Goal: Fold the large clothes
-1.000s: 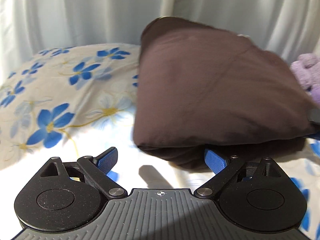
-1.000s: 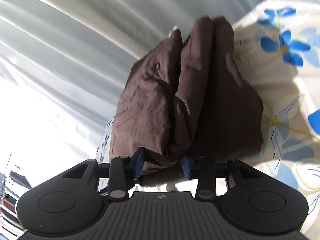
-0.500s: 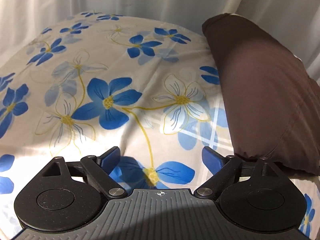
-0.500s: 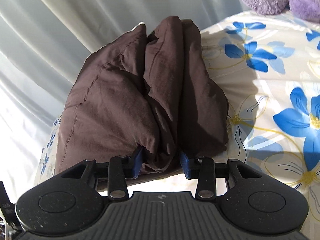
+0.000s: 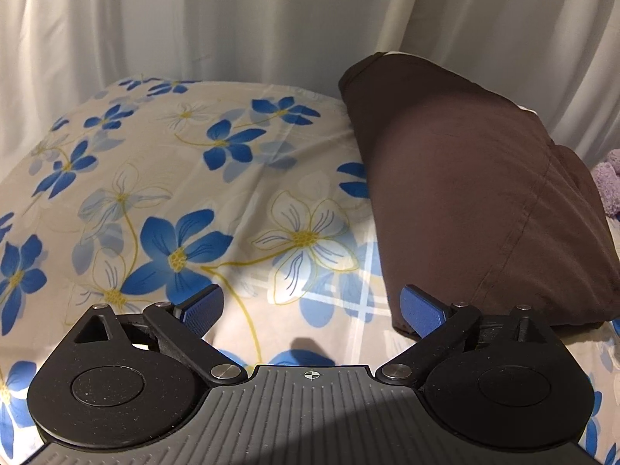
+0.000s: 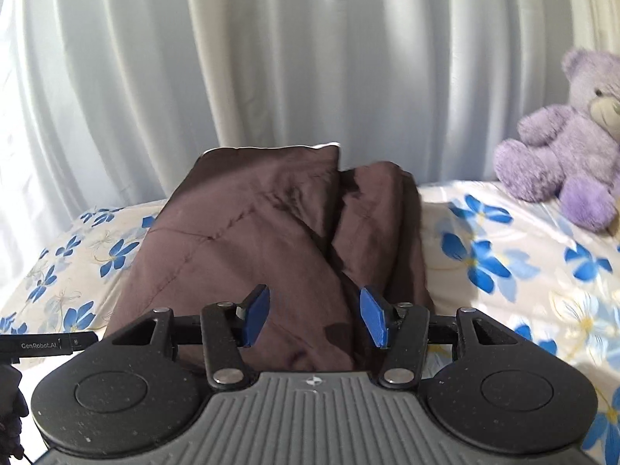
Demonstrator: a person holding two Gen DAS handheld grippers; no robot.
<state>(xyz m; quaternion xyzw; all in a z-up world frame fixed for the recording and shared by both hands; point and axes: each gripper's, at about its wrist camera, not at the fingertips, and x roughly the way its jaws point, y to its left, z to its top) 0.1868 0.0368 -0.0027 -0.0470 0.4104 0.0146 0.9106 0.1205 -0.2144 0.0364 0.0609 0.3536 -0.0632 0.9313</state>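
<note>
folded brown garment [image 6: 271, 240] on floral bedsheet [image 5: 193, 201]

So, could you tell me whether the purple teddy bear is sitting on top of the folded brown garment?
No, the teddy bear sits on the floral sheet, apart from the brown garment.

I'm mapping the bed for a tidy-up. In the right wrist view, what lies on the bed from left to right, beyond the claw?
Flowered sheet → folded brown garment → more flowered sheet → purple teddy bear, with the white curtain behind them all.
</note>
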